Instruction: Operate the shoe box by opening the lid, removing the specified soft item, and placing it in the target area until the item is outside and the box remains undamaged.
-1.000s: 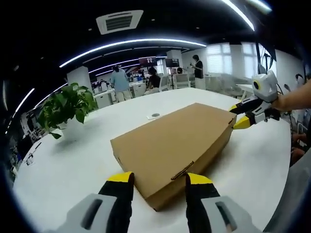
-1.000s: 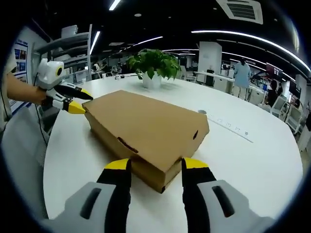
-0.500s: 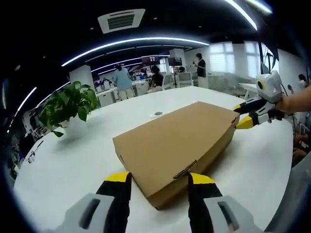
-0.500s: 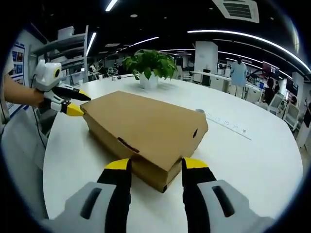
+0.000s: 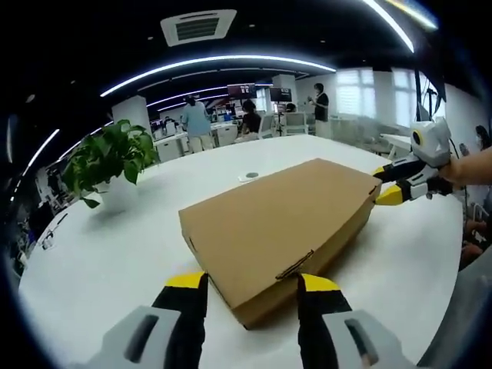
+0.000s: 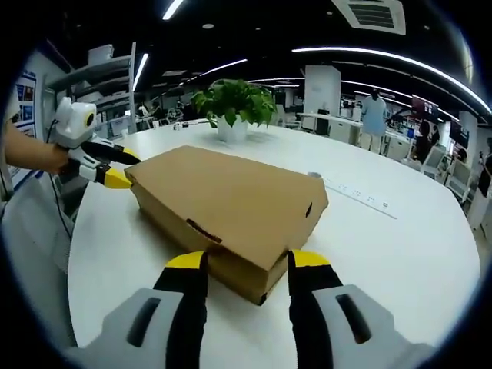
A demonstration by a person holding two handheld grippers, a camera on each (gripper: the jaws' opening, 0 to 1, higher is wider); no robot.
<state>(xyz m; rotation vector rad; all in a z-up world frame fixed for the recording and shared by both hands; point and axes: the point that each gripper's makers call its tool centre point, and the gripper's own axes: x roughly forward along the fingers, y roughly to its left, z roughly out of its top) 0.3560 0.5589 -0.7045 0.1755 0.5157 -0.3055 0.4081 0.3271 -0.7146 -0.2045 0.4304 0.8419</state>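
Left gripper view, box: the closed cardboard shoe box (image 5: 280,231) is seen lying flat on the white table (image 5: 100,261), its near corner between the jaws.
Left gripper view, claw: the left gripper (image 5: 250,283) is held open, astride the near corner of the lid, with nothing clamped.
Left gripper view, other claw: the right gripper (image 5: 387,184) is seen at the far right corner of the box.
Right gripper view, claw: the right gripper (image 6: 246,261) is likewise spread at its near corner, nothing gripped; the left gripper (image 6: 115,167) is seen at the far left corner.
Right gripper view, surroundings: a potted plant (image 6: 234,106) stands far back.
Soft item: unseen, judged to be inside the box.
Risk: the lid edge could be creased or torn if pinched hard or raised unevenly.
Risk: the box could be slid across the table if pushed rather than lifted.
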